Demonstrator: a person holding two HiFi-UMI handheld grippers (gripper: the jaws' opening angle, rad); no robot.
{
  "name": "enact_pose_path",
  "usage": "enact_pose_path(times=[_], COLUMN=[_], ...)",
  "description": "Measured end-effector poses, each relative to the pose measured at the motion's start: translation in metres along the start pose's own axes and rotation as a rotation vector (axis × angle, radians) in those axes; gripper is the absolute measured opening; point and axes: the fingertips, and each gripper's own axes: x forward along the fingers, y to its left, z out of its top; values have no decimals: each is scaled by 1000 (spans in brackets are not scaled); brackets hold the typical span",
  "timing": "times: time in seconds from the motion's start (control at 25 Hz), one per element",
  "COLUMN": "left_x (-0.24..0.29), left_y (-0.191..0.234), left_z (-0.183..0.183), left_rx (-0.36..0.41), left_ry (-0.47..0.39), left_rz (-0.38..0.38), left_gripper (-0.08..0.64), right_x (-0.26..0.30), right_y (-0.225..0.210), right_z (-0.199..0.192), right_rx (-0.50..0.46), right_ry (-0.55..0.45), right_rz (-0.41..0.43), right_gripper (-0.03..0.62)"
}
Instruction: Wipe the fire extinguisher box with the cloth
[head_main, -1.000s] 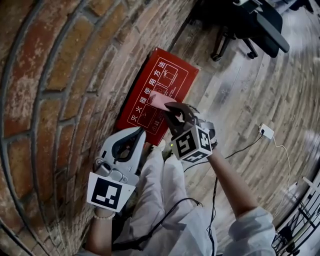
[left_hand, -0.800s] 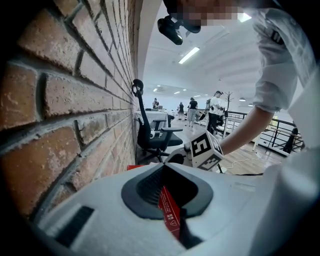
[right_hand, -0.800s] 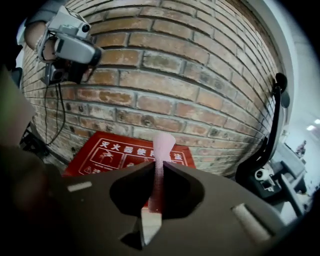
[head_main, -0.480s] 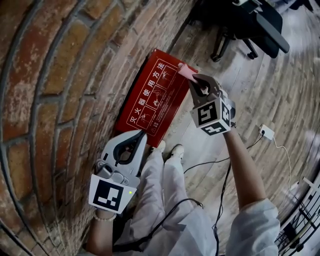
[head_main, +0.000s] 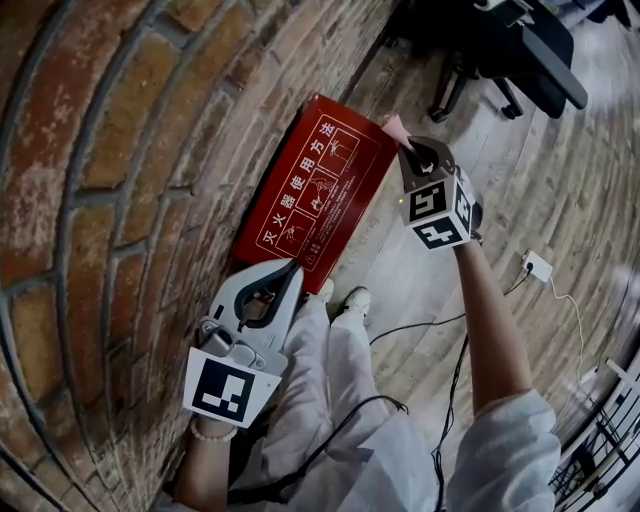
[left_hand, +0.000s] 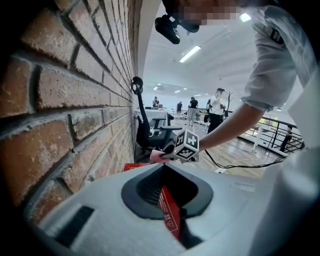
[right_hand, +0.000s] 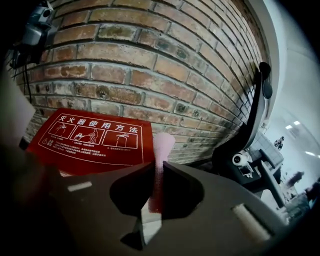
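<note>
Red fire extinguisher box (head_main: 315, 190): stands on the wooden floor (head_main: 520, 200) along the floor's edge at the brick wall (head_main: 120, 150), its white-lettered face turned out toward me
Pink cloth (right_hand: 162, 145): held upright in my right gripper (head_main: 412, 152), its free end poking out past the tips, at the box's far corner, the one nearest the office chair (head_main: 500, 50)
Right jaws: clenched on the cloth, which fills the narrow gap between them
Contact: from my right gripper view the cloth's end sits just past the box's side edge, in front of the bricks; I cannot tell whether it touches the box at all
Left gripper (head_main: 290, 272): hangs near the box's near corner, apart from it
Left jaws: closed tip to tip with nothing gripped; only the red face shows through the loop they form
Done, as I judge it: the cloth is in hand and brought to the box, and its place at the far corner fits the end of a stroke; the face shows no streak or wet mark, so I cannot say how much has been wiped
Left, as I judge it: bring the cloth back onto the lettered face and run it toward the near corner, then along the edges
</note>
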Motion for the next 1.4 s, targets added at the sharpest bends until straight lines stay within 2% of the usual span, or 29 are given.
enact_pose_path(times=[0.52,0.88,1.4], left_x=[-1,-4,-1], left_y=[0,-3,-14], left_z=[-6,-6,-11], left_rx=[-15,-7,-11], left_ry=[14,10,16], left_rz=[9,6,-15], left_gripper=[-3,-3,-3], right_x=[8,-9,-50], right_y=[74,116,206], right_z=[-15,-14,-6], right_rx=[6,64,59], right_ry=[23,-18,-90], right_rz=[135,195,354], right_gripper=[26,26,26])
